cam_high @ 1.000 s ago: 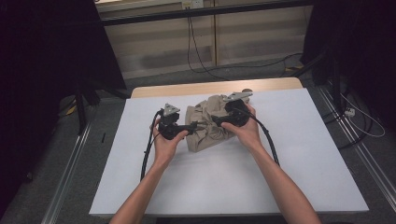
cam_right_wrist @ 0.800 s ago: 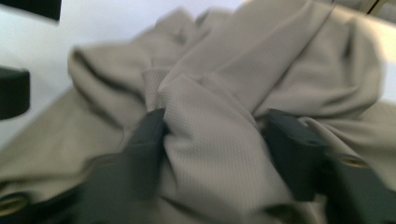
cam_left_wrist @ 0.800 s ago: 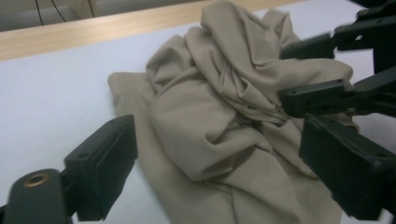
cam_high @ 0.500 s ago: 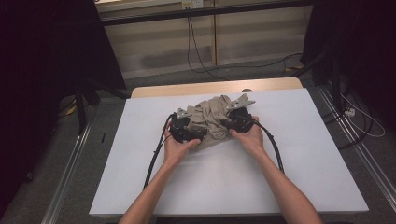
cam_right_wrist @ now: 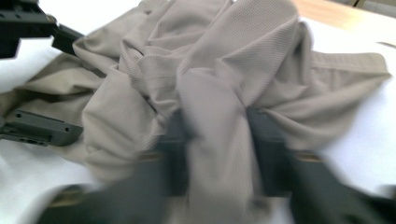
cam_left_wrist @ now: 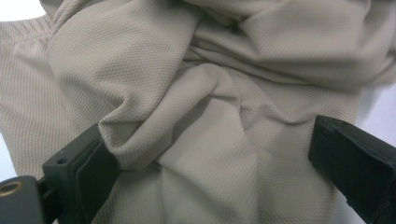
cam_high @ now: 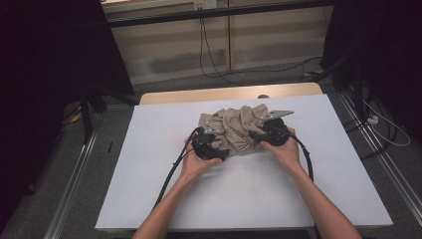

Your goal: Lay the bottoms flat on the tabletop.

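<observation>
While we look down on the white table (cam_high: 149, 149), we count one beige cloth (cam_high: 234, 130), crumpled in a heap near the middle toward the far edge, and two grippers, one at each side of it. Our left gripper (cam_left_wrist: 210, 158) has just been opening; its jaws stand wide with folds lying between them, unpinched. Our right gripper (cam_right_wrist: 218, 154) has also just been opening; a fold sits between its blurred jaws, and we cannot tell whether they press it.
</observation>
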Available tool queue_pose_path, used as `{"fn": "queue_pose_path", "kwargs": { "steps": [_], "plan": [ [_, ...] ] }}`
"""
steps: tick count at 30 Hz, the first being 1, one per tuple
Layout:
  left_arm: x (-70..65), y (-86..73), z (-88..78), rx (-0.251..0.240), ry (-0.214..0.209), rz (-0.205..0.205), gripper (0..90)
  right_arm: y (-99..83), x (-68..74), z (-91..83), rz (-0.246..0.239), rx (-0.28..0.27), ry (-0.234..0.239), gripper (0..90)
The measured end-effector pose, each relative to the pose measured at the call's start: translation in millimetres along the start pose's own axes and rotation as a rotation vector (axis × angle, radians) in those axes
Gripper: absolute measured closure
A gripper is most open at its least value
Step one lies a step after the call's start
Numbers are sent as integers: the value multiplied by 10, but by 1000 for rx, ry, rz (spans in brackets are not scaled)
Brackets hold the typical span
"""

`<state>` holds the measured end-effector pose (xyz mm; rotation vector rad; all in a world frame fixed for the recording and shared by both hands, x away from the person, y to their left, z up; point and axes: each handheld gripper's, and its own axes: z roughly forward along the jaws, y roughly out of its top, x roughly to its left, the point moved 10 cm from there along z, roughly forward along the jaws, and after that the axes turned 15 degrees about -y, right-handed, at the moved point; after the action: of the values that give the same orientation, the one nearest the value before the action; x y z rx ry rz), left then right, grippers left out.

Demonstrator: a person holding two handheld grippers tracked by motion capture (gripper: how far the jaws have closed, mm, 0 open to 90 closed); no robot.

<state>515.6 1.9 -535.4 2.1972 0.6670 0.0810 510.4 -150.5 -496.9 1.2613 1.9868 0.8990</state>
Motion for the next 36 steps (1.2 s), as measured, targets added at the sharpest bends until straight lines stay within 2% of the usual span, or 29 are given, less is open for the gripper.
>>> {"fn": "queue_pose_path", "kwargs": {
  "steps": [1,2,4,5,6,7,9,10,11,13,14,15,18,19,20,23,26,27,30,33,34,36],
  "plan": [
    [18,8,-25,5,12,-9,96,-20,13,48,-12,11,-13,408],
    [32,22,-53,5,13,-8,190,-36,31,94,-21,17,-19,366],
    [83,32,-110,6,14,3,472,-99,70,187,-22,47,-21,326],
    [92,29,-128,4,4,0,529,-131,82,216,-20,62,-20,323],
    [92,21,-150,5,-9,8,683,-154,97,236,-2,69,-7,338],
    [100,22,-149,-7,-17,3,783,-165,101,229,20,75,11,417],
    [85,25,-155,-18,-28,-26,813,-181,151,179,33,79,83,668],
    [70,21,-166,-7,-26,-21,822,-187,163,151,20,77,78,746],
    [37,18,-179,-11,-40,-32,827,-191,176,126,5,74,68,772],
    [-52,2,-228,-27,-85,-53,831,-216,219,61,-32,75,72,790],
    [-90,-14,-258,-31,-93,-50,831,-233,236,22,-38,74,80,792],
    [-125,-36,-292,-26,-94,-47,832,-277,259,-55,-36,78,98,794],
    [-231,-83,-410,-40,-137,-54,831,-317,281,-143,-38,83,109,796],
    [-271,-92,-455,-50,-157,-59,832,-358,328,-251,-50,83,127,796],
    [-328,-108,-498,-52,-181,-69,832,-358,328,-251,-50,83,127,796],
    [-488,-200,-593,-32,-202,-28,832,-437,407,-426,-74,90,151,796],
    [-642,-298,-670,-39,-245,-27,833,-523,486,-596,-89,85,179,797],
    [-711,-335,-703,-31,-258,-15,833,-586,526,-706,-103,84,193,797],
    [-894,-411,-784,-20,-297,-12,834,-621,544,-792,-101,82,205,797],
    [-1117,-484,-880,-25,-337,-10,833,-688,573,-952,-110,77,224,796],
    [-1203,-517,-914,-26,-342,16,833,-720,583,-1006,-117,73,230,794],
    [-1284,-553,-957,-50,-356,30,830,-795,606,-1111,-117,66,239,782]
  ]
}}
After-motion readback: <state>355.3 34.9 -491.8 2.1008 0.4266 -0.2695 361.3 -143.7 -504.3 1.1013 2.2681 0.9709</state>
